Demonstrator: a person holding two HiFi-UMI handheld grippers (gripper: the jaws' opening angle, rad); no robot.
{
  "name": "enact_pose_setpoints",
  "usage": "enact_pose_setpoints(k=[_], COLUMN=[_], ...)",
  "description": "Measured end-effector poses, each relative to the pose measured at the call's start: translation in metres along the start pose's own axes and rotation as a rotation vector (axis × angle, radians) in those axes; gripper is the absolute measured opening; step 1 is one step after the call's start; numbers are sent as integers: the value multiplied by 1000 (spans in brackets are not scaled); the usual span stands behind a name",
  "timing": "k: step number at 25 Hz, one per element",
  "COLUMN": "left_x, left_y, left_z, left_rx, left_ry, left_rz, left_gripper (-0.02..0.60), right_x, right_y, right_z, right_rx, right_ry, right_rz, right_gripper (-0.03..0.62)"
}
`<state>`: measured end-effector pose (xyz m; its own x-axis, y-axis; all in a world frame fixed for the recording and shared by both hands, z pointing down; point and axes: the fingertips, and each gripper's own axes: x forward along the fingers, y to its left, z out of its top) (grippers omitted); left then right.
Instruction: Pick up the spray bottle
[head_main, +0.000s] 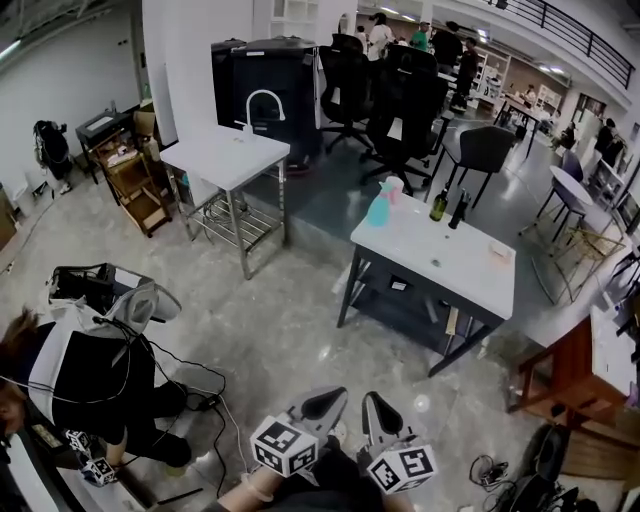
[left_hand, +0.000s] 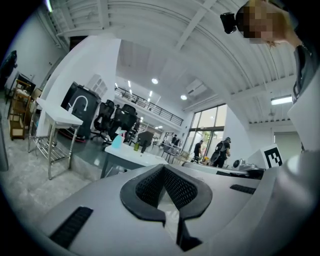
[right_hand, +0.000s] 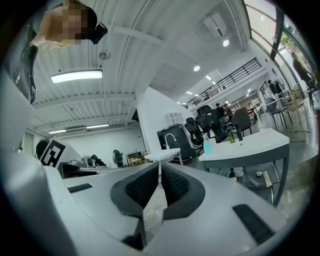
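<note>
- Spray bottle (head_main: 380, 205), pale blue with a pink top, stands upright at the far left corner of the white worktop (head_main: 445, 270); two dark bottles (head_main: 439, 205) stand near it along the same far edge
- Left hand-held gripper (head_main: 323, 404) sits low in the head view, over the grey floor (head_main: 300, 320) and well apart from the worktop; its jaws are together with nothing between them
- Right hand-held gripper (head_main: 379, 409) is just beside the left one; its jaws are likewise closed and empty
- Both gripper views look level across the room, with the spray bottle small and distant
- Second white worktop (head_main: 225, 155) with a curved tap stands to the left; black chairs (head_main: 400, 100) stand behind; a person (head_main: 80, 370) crouches at lower left
</note>
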<state>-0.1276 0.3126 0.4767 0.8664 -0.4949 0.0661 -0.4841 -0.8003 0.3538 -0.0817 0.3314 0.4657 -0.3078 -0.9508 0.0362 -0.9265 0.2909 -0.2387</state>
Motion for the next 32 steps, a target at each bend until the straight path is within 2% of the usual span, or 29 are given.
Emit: enact_pose_setpoints(k=[8,16,23,32], left_x=[74,131,165,193], left_y=[38,56,74,69], left_z=[28,37,48,32], left_rx=[15,-6,-7,3], left_ry=[-21,-19,-18,34], left_rz=[35,56,79,44], left_gripper=[5,5,5,5], right_x=[60,101,126,123], right_y=[-65,-118,-142,-163], right_z=[18,26,37,32], right_rx=[36,53,31,35], right_ry=[14,28,35,32], right_rz=[23,43,55,38], right_gripper=[11,9,9,9])
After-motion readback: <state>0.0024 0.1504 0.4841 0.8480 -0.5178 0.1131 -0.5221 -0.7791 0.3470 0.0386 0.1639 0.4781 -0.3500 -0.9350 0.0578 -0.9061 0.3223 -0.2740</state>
